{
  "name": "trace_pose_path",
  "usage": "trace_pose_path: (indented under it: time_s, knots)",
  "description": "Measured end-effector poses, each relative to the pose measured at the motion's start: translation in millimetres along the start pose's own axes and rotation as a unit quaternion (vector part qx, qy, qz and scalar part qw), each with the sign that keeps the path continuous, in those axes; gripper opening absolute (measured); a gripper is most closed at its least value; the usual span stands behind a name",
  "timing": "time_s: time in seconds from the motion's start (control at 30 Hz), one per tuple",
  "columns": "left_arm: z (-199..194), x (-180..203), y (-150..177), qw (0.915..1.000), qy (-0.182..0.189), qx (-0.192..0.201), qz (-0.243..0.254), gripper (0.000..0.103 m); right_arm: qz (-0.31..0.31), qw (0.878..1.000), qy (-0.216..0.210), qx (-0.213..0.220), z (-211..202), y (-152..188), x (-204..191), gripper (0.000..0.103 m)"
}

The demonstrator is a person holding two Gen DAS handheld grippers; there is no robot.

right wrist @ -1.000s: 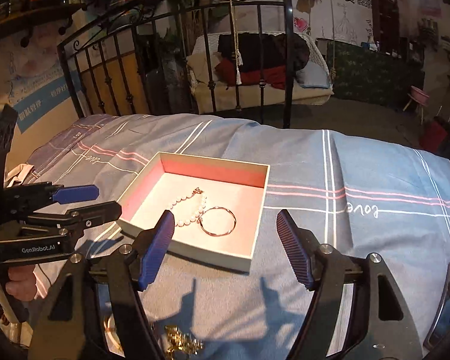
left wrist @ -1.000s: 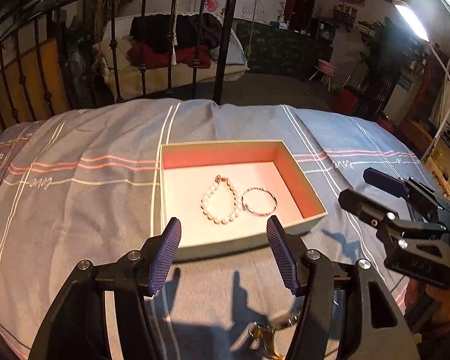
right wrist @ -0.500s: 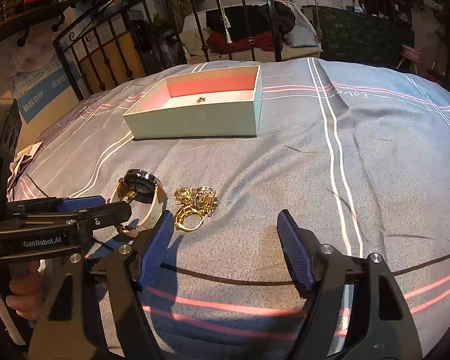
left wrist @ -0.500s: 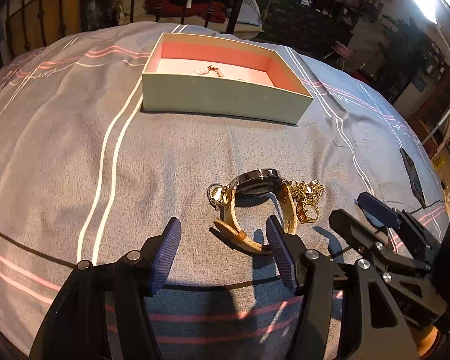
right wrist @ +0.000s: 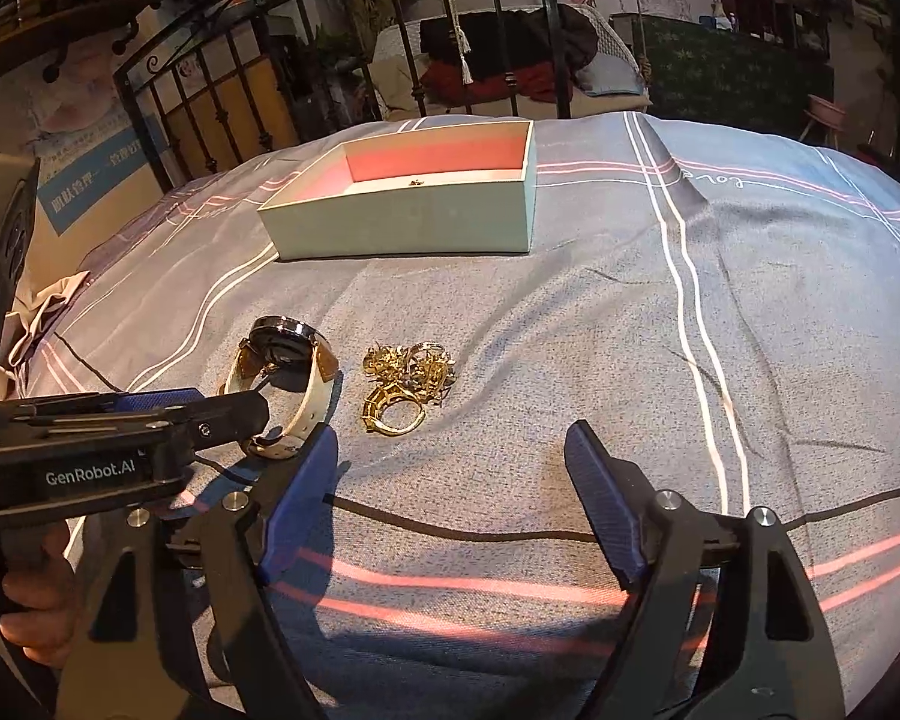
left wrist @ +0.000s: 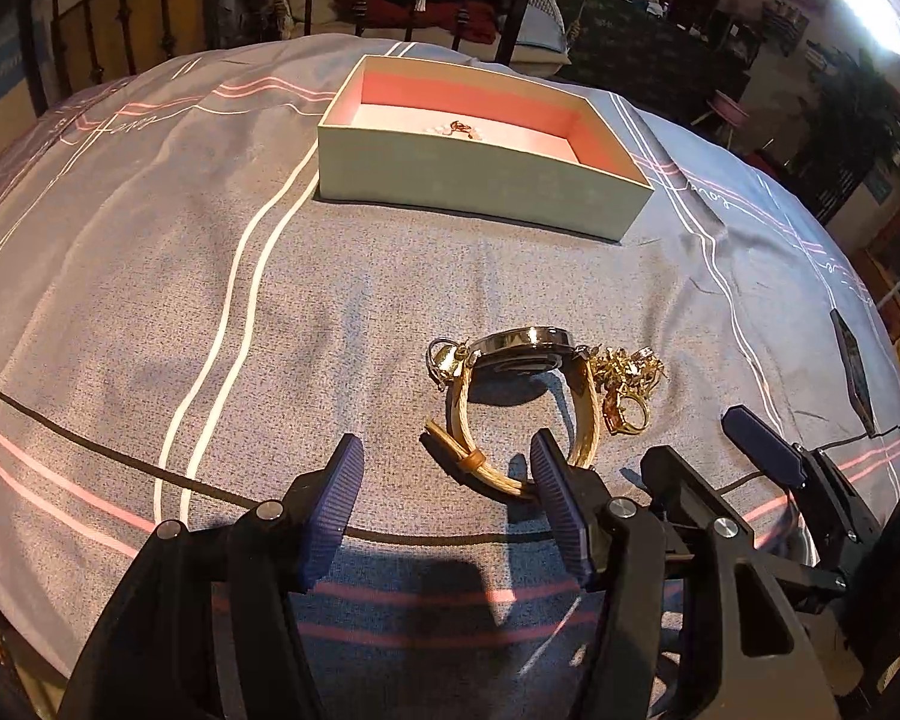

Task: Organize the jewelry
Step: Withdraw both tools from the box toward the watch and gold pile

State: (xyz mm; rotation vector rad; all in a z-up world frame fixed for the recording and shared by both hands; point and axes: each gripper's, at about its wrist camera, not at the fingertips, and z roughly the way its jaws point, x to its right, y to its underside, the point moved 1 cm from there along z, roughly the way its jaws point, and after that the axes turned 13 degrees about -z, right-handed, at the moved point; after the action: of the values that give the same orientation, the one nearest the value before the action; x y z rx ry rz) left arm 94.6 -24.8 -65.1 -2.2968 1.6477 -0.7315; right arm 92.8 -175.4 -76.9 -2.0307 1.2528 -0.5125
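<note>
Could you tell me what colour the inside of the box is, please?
Pink inside the box; clearest in the left wrist view.

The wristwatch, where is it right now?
The wristwatch lies on the bedspread just ahead of the open left gripper, with the gold jewelry pile touching its right side.

The left claw (left wrist: 447,468) hangs spread wide over the striped bedspread (left wrist: 150,300), holding nothing. A watch (left wrist: 525,378) lies just ahead of its right finger (left wrist: 555,498), strap almost touching it. Gold rings (left wrist: 627,390) sit right of the watch. Farther ahead stands the open box (left wrist: 480,180). The right claw (left wrist: 720,450) is at its right.
</note>
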Motion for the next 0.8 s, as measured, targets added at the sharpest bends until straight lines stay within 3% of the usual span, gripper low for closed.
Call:
trace_pose_path:
  time_s: [0.1,0.17,0.23,0.27,0.37,0.43,0.53,0.8]
  knots:
    - [1,-2,-1,1.0,-0.002,-0.006,0.001,0.054,-0.002,1.0,0.001,0.0,0,1,0,0.079]
    - [1,1,0,0.9998,-0.008,-0.006,0.015,0.046,-0.002,1.0,0.001,-0.001,-1,1,0,0.079]
    - [2,4,1,0.9988,-0.026,-0.003,0.041,0.029,-0.003,1.0,0.002,-0.002,-1,1,-1,0.079]
    - [3,4,0,0.9978,-0.036,0.001,0.056,0.028,-0.004,1.0,0.002,-0.003,-1,1,-1,0.079]
    - [4,-3,-9,0.9926,-0.067,0.027,0.097,0.031,-0.007,1.0,0.003,-0.005,-2,0,-2,0.079]
    - [3,-16,-20,0.989,-0.1,0.047,0.099,0.042,-0.009,1.0,0.005,-0.007,-2,0,-3,0.079]
    - [1,-36,-31,0.9947,-0.068,0.029,0.072,0.044,-0.011,1.0,0.007,-0.009,-1,0,-4,0.081]
    - [-11,-39,-16,0.9984,-0.039,0.014,0.039,0.046,-0.017,1.0,0.009,-0.011,0,-1,-8,0.083]
